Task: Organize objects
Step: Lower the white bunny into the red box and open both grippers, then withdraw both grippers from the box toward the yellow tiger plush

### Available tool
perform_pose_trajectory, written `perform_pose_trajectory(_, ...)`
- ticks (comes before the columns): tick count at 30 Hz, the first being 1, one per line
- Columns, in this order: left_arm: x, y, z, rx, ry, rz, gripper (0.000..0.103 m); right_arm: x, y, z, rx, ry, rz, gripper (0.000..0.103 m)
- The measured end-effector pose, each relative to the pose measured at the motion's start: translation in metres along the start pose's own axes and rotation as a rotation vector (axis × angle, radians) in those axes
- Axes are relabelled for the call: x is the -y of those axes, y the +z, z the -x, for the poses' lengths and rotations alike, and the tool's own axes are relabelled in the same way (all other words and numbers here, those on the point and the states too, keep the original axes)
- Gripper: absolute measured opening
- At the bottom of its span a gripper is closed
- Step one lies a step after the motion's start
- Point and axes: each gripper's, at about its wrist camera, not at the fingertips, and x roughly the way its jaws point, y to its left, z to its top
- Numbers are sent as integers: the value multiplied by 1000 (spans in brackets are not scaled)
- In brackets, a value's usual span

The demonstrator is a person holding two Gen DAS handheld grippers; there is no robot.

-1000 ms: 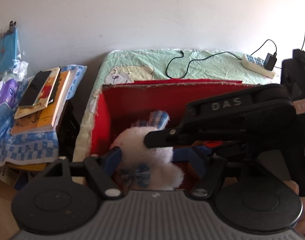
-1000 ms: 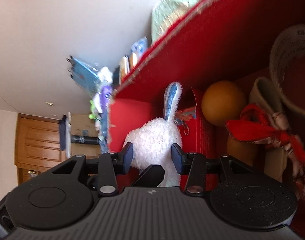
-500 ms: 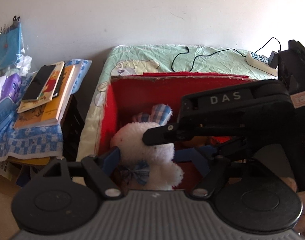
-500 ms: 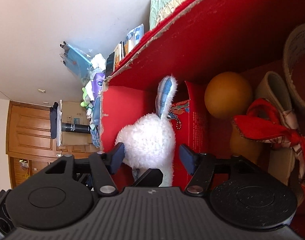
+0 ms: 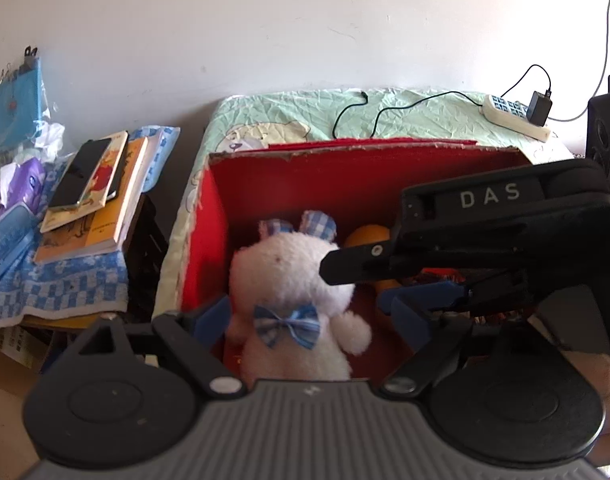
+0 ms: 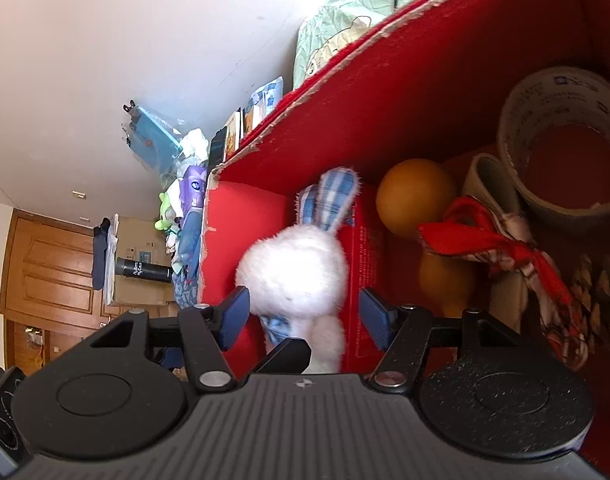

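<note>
A white plush bunny (image 5: 289,280) with a blue checked bow stands upright at the left end of the red cardboard box (image 5: 209,232). My left gripper (image 5: 309,314) is open, and the bunny's body sits between its blue fingers. In the right wrist view my right gripper (image 6: 305,318) is open around the bunny (image 6: 297,268), with a gap on each side. The black body of my right gripper (image 5: 493,216), marked DAS, reaches into the box from the right. An orange ball (image 6: 415,196) and a red knotted cloth (image 6: 485,236) lie beside the bunny.
A tape roll (image 6: 561,140), a small red carton (image 6: 365,264) and a pine cone (image 6: 597,292) share the box. Left of it, books with a phone on top (image 5: 89,184) are stacked on a blue checked cloth. A power strip (image 5: 513,116) and cable lie on the green sheet (image 5: 289,120).
My right gripper went from shut on the bunny to wide open, letting it go. The bunny now stands lower in the box. The left gripper has stayed open.
</note>
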Motion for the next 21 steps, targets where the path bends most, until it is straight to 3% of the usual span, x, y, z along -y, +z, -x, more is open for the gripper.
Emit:
perform_pose_trajectory(5,1,0,7,-3,24,-3,90,0,-5,11,30,21,3,64)
perform_pose_trajectory(13,15,0,7,-44,44,9,90,-6,-16,39,117,-33,59,64)
perform_pose_trajectory(21,49,-1,18,-75,135,12,94,2,-24,78,176,-29,94,64)
